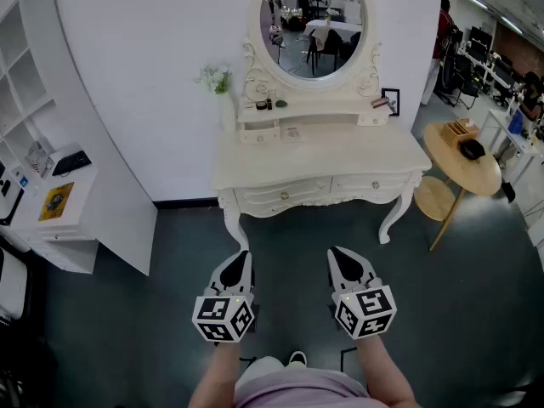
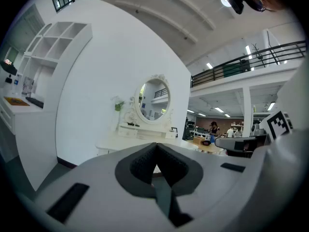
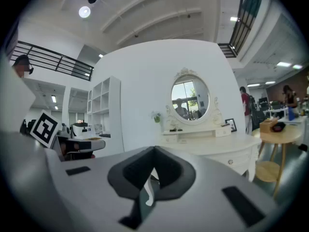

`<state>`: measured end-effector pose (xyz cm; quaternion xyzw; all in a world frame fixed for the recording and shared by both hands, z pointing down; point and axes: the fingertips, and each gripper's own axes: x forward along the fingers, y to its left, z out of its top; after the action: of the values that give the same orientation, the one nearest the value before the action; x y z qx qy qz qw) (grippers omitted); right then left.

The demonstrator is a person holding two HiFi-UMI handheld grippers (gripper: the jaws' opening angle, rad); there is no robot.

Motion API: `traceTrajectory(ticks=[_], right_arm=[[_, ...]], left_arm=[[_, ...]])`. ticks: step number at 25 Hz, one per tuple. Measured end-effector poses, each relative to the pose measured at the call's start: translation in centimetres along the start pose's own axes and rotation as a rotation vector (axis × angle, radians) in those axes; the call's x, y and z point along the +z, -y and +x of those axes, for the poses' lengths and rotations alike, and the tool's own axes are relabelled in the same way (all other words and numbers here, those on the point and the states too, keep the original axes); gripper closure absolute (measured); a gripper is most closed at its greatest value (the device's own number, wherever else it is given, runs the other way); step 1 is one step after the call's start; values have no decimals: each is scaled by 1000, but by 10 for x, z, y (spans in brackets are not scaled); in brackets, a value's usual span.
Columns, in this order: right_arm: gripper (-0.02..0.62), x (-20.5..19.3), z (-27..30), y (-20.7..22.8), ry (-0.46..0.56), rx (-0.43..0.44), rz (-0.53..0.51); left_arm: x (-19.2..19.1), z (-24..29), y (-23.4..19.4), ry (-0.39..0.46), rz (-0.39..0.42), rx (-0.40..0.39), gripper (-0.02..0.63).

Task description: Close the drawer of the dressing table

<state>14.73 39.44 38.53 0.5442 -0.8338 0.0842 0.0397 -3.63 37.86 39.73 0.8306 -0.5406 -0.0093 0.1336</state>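
The cream dressing table [image 1: 357, 155] with its oval mirror [image 1: 313, 25] stands against the white wall ahead. Its left front drawer [image 1: 285, 195] seems to sit slightly forward of the right one [image 1: 374, 185]. A small drawer [image 1: 257, 132] on the upper shelf also looks pulled out a little. Both grippers hang over the dark floor, short of the table and touching nothing. My left gripper [image 1: 241, 257] [image 2: 156, 146] is shut and empty. The right gripper [image 1: 338, 254] [image 3: 154, 151] is also shut, with nothing between its pads. The table [image 3: 227, 146] shows past the right jaws.
A white shelf unit [image 1: 51, 185] with small items stands at the left. A round wooden table [image 1: 476, 172] and a stool [image 1: 435, 198] are at the right of the dressing table. A plant [image 1: 217, 79] and a picture frame [image 1: 390, 100] sit on the tabletop. People stand far right.
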Motion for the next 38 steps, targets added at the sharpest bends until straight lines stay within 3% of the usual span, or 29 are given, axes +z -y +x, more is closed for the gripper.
traceTrajectory(ticks=[8, 10, 13, 20, 28, 38], right_arm=[[592, -1, 0, 16, 22, 9, 20], [565, -3, 0, 20, 10, -2, 24], [465, -6, 2, 25, -7, -1, 39], [385, -17, 13, 26, -45, 17, 63], [313, -19, 56, 28, -75, 19, 52], [241, -6, 156, 55, -94, -44, 52]], left_arm=[[-4, 11, 12, 0, 13, -12, 604], [-4, 12, 16, 2, 9, -23, 604], [-6, 14, 18, -2, 21, -20, 526], [-13, 22, 4, -26, 25, 15, 419], [-11, 54, -29, -21, 4, 24, 347], [11, 140, -101, -6, -11, 29, 284]])
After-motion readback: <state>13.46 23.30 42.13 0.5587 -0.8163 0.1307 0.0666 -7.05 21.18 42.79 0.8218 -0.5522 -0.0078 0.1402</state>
